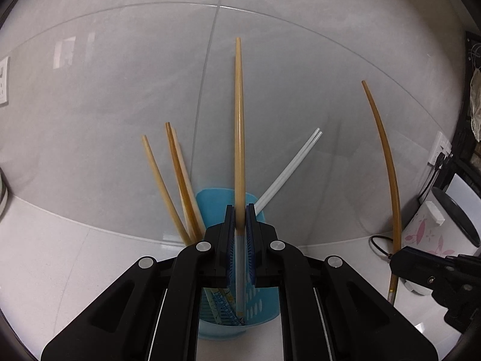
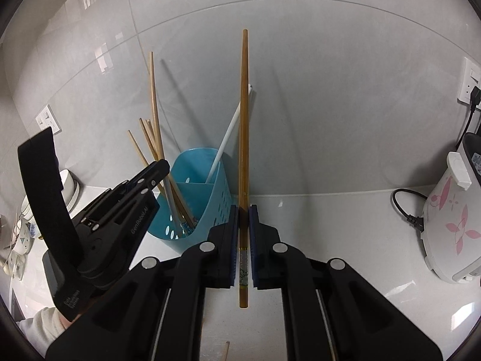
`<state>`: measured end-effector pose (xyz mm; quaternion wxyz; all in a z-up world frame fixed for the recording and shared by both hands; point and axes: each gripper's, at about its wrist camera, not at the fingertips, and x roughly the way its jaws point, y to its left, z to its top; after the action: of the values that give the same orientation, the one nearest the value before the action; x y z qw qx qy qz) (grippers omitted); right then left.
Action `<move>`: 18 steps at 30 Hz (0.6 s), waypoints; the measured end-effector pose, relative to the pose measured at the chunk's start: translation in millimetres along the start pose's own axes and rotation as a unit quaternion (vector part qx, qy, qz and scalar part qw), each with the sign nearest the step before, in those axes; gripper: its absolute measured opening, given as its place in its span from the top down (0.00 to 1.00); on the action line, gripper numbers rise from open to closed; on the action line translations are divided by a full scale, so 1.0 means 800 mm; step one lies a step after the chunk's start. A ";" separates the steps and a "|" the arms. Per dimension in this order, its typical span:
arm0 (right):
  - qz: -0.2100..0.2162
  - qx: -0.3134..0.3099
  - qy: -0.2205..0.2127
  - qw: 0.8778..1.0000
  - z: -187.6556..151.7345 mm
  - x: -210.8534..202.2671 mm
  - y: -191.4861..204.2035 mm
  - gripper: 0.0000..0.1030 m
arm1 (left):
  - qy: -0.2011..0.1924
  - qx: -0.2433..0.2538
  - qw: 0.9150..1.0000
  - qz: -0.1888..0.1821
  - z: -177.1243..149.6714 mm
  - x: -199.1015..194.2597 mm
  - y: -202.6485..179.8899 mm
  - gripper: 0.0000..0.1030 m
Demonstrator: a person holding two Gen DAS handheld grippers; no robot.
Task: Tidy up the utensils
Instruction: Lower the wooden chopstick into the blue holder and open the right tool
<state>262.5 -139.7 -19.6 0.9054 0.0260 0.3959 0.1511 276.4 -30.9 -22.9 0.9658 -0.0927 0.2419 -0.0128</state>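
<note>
A blue perforated utensil holder (image 1: 252,307) (image 2: 195,192) stands on the white counter against the tiled wall. It holds several wooden chopsticks (image 1: 177,180) (image 2: 153,138) and a white pair (image 1: 288,168) (image 2: 228,132). My left gripper (image 1: 240,219) is shut on a tan chopstick (image 1: 239,126) and holds it upright over the holder, its lower end inside. My right gripper (image 2: 243,213) is shut on a darker brown chopstick (image 2: 244,120), upright, just right of the holder. That chopstick also shows in the left wrist view (image 1: 387,162).
A white rice cooker with pink flowers (image 2: 451,225) (image 1: 433,225) and its black cable (image 2: 405,207) stand at the right. Wall sockets (image 2: 470,81) (image 2: 48,120) are on the tiles. Bowls and cups (image 2: 21,234) sit at the far left.
</note>
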 end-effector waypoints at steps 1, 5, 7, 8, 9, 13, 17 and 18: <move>0.000 0.000 0.001 1.000 -0.001 0.000 0.002 0.94 | 0.001 0.001 1.000 0.001 -0.002 0.002 0.000 0.93; -0.001 -0.001 0.003 1.000 0.000 0.003 0.003 0.94 | 0.009 0.006 1.000 0.002 -0.008 0.008 0.000 0.93; 0.000 -0.002 0.004 1.000 -0.001 0.004 0.004 0.94 | 0.016 0.005 1.000 0.000 -0.011 0.011 0.001 0.93; 0.000 -0.002 0.004 1.000 -0.001 0.005 0.003 0.94 | 0.018 0.005 1.000 0.000 -0.012 0.011 0.001 0.93; 0.001 -0.003 0.005 1.000 -0.001 0.005 0.003 0.94 | 0.021 0.004 1.000 0.000 -0.012 0.012 0.001 0.93; 0.001 -0.001 0.007 1.000 -0.002 0.006 0.003 0.94 | 0.029 0.005 1.000 0.002 -0.014 0.016 -0.002 0.93; 0.002 -0.001 0.006 1.000 -0.001 0.006 0.004 0.94 | 0.036 0.018 0.999 0.011 -0.012 0.016 -0.006 0.90; 0.002 -0.002 0.006 1.000 -0.002 0.006 0.004 0.94 | 0.039 0.020 0.999 0.013 -0.010 0.014 -0.004 0.87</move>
<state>263.7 -135.3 -23.2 0.9027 0.0243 0.4011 0.1540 282.4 -36.4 -34.0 0.9574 -0.0696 0.2801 -0.0085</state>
